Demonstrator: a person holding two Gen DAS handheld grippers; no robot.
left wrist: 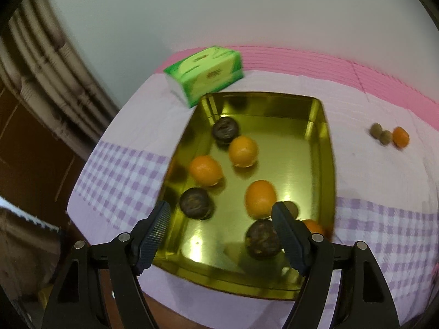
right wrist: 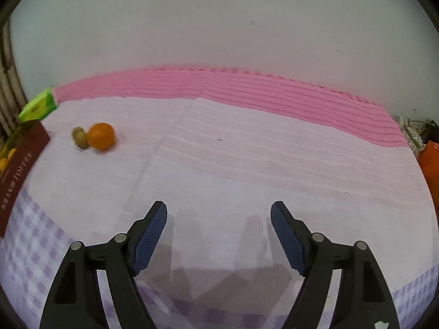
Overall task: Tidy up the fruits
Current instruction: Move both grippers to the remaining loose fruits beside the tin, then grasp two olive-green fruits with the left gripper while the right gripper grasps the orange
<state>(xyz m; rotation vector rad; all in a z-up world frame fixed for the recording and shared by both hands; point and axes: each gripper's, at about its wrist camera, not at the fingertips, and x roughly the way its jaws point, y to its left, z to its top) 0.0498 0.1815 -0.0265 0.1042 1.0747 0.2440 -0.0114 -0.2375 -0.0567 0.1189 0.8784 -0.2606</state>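
A gold tray (left wrist: 321,148) lies on the table in the left wrist view. It holds several oranges (left wrist: 242,150) and three dark round fruits (left wrist: 196,203); a small kiwi (left wrist: 291,208) and another orange (left wrist: 312,226) sit partly hidden behind my right finger. My left gripper (left wrist: 221,209) is open and empty above the tray's near end. On the cloth to the right lie two kiwis (left wrist: 381,134) and an orange (left wrist: 400,137). In the right wrist view an orange (right wrist: 101,135) and a kiwi (right wrist: 79,137) lie far left. My right gripper (right wrist: 219,211) is open and empty over bare cloth.
A green tissue box (left wrist: 205,74) stands behind the tray; it also shows in the right wrist view (right wrist: 38,107). The tray's dark red outer side (right wrist: 19,170) shows at the left edge. The table has a pink and purple checked cloth (right wrist: 247,150). A wall stands behind.
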